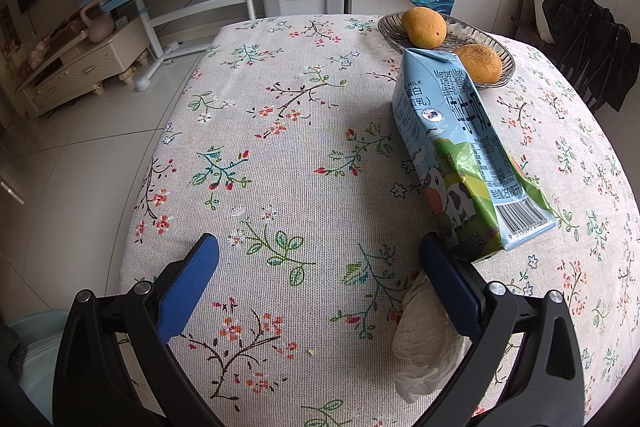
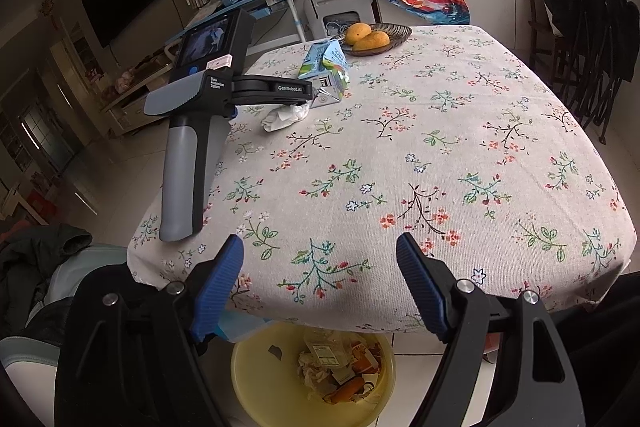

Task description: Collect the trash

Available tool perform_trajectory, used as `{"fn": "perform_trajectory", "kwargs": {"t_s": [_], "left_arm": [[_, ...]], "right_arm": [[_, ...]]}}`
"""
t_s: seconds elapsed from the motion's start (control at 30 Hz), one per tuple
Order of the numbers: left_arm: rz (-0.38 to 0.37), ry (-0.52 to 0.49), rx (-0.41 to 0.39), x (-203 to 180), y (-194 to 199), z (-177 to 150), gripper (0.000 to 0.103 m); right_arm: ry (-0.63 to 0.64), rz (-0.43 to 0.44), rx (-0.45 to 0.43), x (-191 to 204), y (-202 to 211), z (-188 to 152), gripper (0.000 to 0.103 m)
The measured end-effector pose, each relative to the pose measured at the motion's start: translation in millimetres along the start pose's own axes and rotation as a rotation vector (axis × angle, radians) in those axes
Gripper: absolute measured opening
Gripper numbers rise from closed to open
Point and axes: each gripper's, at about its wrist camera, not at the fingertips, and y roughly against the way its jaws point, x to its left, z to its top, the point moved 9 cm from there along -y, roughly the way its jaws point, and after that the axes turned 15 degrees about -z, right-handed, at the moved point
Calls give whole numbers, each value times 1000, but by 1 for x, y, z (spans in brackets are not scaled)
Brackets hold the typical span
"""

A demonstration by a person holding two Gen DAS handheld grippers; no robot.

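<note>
A crumpled white tissue (image 1: pixel 424 339) lies on the flowered tablecloth (image 1: pixel 280 147), partly under the right-hand finger of the left gripper (image 1: pixel 320 283) as its own camera sees it. Just beyond it lies a flattened milk carton (image 1: pixel 460 155), on its side, its long axis running away from the gripper toward a wicker dish (image 1: pixel 506 61) that holds two orange fruits (image 1: pixel 424 27). The carton's near end sits just beside the tip of that same finger. Both pieces of trash therefore lie to the right of the left gripper's centre line, not between its fingers.

The left gripper stands released, jaws wide, nothing between them but bare cloth. In the right wrist view its body hangs over the tissue (image 2: pixel 286 117), with the carton (image 2: pixel 326 71) just past it. The right gripper (image 2: pixel 320 279) is also spread open and empty, well apart from the trash at the near edge of the table, so the left hand is plainly the nearer; a small shift rightward would likely bring the tissue into its gap.

Below the table edge, under the right gripper, a yellow bin (image 2: pixel 256 387) stands on the floor, already holding wrappers, crumpled paper and orange scraps
</note>
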Motion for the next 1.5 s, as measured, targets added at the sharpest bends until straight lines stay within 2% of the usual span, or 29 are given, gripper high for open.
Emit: {"fn": "perform_trajectory", "kwargs": {"t_s": [1.5], "left_arm": [[0,0,0,-1,0,1,97]], "right_arm": [[31,-15,9,2,-1,-5,76]]}}
